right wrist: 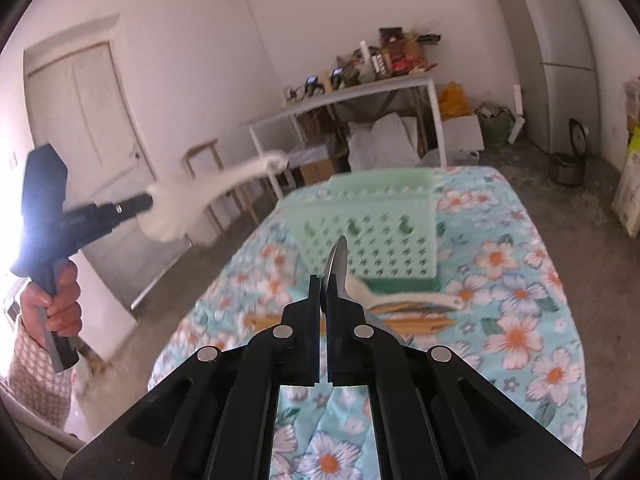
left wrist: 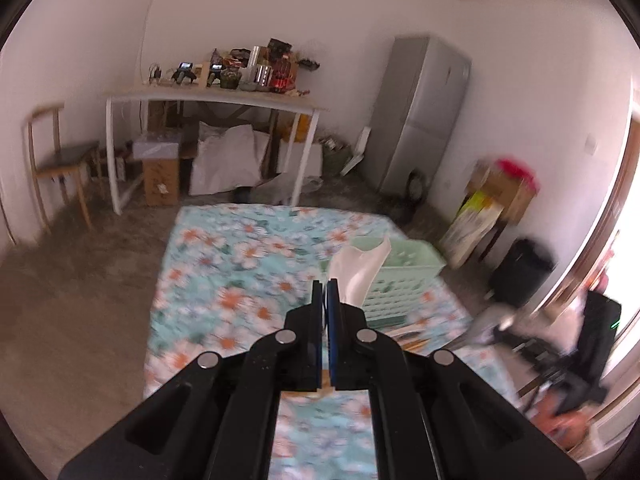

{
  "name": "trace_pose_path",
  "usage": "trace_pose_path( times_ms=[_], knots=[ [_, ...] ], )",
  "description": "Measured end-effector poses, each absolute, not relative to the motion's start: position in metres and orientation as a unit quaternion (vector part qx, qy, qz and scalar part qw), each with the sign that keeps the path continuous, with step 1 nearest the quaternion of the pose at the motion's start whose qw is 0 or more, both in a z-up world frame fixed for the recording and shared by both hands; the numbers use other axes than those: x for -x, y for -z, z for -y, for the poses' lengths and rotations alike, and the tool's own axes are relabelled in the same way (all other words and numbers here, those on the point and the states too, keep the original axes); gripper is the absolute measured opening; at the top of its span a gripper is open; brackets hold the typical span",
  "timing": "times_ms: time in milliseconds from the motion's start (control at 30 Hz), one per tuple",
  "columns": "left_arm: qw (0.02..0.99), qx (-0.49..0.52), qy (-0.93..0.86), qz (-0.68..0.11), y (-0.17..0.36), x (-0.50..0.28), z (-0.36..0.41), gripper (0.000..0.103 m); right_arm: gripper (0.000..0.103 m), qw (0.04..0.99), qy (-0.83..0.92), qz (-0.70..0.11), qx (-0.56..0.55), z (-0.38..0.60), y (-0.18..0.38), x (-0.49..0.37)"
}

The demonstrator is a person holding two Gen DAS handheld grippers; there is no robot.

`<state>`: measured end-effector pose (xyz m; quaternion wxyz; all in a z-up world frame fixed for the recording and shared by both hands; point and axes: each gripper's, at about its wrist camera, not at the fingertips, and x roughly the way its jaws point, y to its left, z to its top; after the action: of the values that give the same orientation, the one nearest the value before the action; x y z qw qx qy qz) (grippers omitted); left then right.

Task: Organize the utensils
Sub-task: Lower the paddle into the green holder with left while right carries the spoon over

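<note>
Motion-blurred white spoon was clenched in left tongs; right tongs gripped a metal spoon. Green basket contents were hidden.

I see a white spoon raised, a metal spoon edge-on, and the mint basket on the cloth.

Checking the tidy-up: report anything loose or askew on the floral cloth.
Loose utensils, a white spoon and wooden chopsticks, lie outside the green basket. The left gripper grips a white spoon, the right gripper a metal one.
</note>
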<state>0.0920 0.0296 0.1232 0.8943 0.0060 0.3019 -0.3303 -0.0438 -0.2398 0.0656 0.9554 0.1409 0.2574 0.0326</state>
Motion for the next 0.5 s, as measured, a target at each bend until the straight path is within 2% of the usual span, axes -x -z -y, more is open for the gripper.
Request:
trace_pose_path(
  times_ms=[367,500],
  knots=[
    [0.854,-0.253,0.291,-0.35,-0.137,-0.143,0.052,0.002,0.001,0.953,-0.047,-0.239,-0.178,0.276,-0.061,0.049],
    [0.836,-0.296,0.278,-0.369,-0.139,-0.16,0.073,0.002,0.001,0.953,-0.048,-0.236,-0.185,0.284,-0.062,0.052]
  ],
)
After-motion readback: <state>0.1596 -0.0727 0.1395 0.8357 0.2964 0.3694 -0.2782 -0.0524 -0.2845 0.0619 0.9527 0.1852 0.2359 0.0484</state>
